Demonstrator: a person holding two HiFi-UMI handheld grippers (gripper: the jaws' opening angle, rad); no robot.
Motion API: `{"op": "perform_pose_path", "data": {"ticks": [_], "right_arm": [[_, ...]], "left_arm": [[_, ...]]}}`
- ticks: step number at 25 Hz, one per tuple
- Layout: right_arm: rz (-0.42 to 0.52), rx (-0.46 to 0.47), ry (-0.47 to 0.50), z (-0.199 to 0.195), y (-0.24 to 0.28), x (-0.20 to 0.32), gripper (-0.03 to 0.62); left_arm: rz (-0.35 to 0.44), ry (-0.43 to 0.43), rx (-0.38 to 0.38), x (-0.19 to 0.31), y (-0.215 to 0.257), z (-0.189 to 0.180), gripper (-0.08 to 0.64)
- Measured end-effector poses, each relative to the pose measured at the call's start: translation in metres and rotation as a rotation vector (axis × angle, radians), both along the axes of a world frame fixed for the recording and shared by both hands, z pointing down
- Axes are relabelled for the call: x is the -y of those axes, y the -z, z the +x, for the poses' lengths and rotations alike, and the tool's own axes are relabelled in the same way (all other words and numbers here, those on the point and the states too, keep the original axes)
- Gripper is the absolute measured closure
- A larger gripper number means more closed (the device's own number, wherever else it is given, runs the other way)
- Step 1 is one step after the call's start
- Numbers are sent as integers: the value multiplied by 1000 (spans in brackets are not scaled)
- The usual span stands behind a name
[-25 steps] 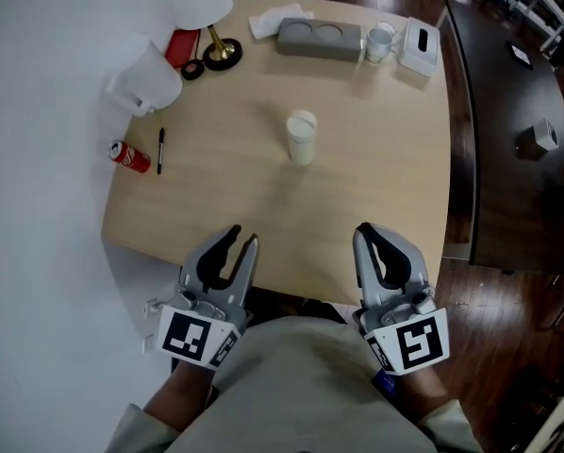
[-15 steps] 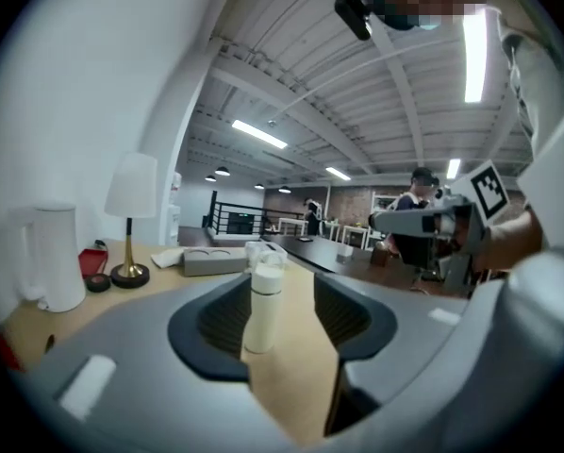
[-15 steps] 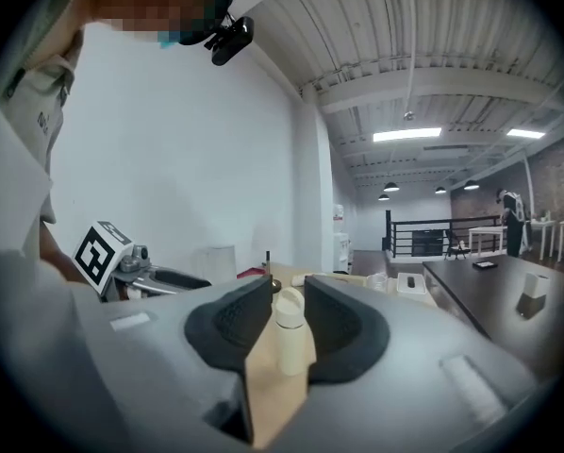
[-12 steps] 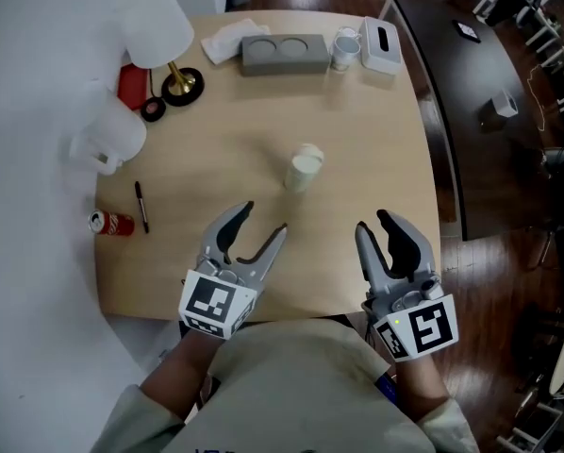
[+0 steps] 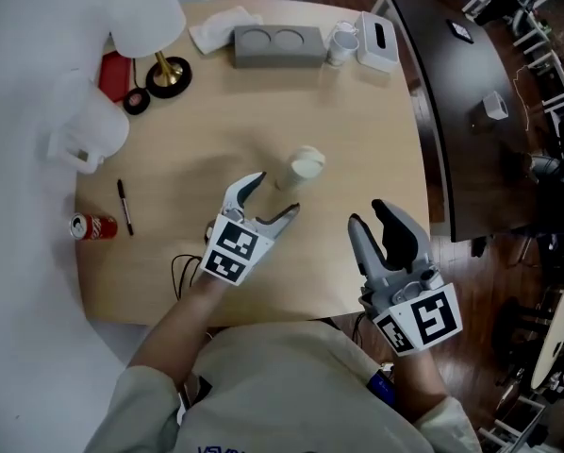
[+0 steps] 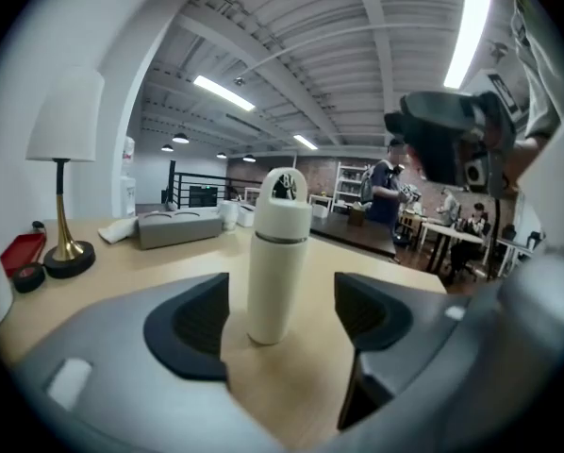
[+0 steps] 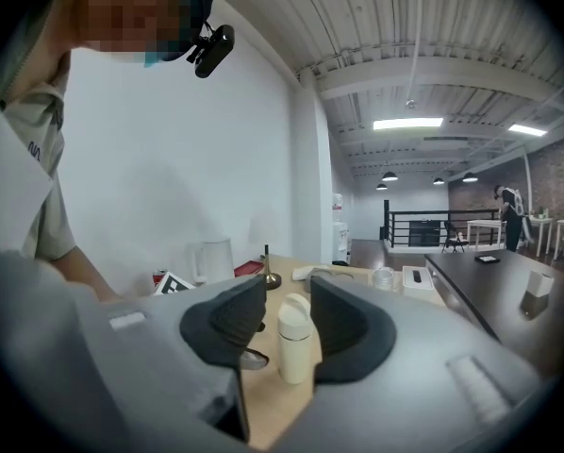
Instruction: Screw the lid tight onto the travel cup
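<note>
A white travel cup [image 5: 299, 171] with its lid [image 6: 284, 210] on top stands upright near the middle of the wooden table [image 5: 376, 159]. My left gripper [image 5: 274, 196] is over the table just short of the cup, and its jaws are opening with nothing held. In the left gripper view the cup [image 6: 274, 272] stands ahead between the two dark pads [image 6: 202, 324], apart from both. My right gripper [image 5: 369, 217] hovers at the table's near edge, right of the cup; its jaws are opening and empty. The cup [image 7: 296, 352] shows beyond that gripper's jaws.
A brass-based lamp [image 5: 166, 72], red tray [image 5: 112, 74], tape roll [image 5: 136, 102] and white jug [image 5: 86, 132] stand far left. A red can [image 5: 93, 226] and pen [image 5: 124, 206] lie at the left edge. A grey holder [image 5: 277, 45], mug [image 5: 340, 43] and tissue box [image 5: 378, 41] line the far edge.
The left gripper has moved forward over the table towards the cup, and its jaws have spread wide. The right gripper's jaws have parted; it has stayed near the table's edge.
</note>
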State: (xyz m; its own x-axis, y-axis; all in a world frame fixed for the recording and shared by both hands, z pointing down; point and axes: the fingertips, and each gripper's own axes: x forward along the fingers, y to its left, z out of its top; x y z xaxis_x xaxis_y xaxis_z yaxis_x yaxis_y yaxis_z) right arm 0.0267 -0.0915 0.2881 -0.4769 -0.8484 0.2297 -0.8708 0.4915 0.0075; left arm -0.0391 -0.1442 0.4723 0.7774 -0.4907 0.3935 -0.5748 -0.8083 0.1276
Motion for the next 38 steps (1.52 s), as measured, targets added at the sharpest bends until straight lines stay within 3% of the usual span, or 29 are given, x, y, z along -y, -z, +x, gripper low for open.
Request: {"op": "perform_pose_path", "data": {"ticks": [12, 18, 21, 24, 28, 31, 34, 38], "right_arm": [[-82, -19, 107, 6, -42, 37, 443], [-107, -8, 129, 11, -48, 46, 443], [-124, 9, 133, 14, -52, 46, 443], [-131, 22, 138, 13, -55, 46, 443], [-136, 41, 140, 14, -56, 46, 443], [-133, 44, 157, 13, -55, 46, 443], [-142, 56, 197, 14, -53, 48, 443], [-232, 188, 328, 13, -45, 46, 443]], "left_arm": [[-4, -80, 32, 27, -30, 45, 140], [-35, -65, 32, 40, -45, 50, 138], [-36, -67, 33, 41, -49, 52, 164], [-32, -54, 35, 45, -50, 50, 253], [-36, -78, 71, 46, -50, 50, 258], [-90, -112, 81, 41, -47, 47, 244], [-173, -192, 42, 23, -32, 44, 247], [-337, -368, -29, -18, -2, 41, 247]]}}
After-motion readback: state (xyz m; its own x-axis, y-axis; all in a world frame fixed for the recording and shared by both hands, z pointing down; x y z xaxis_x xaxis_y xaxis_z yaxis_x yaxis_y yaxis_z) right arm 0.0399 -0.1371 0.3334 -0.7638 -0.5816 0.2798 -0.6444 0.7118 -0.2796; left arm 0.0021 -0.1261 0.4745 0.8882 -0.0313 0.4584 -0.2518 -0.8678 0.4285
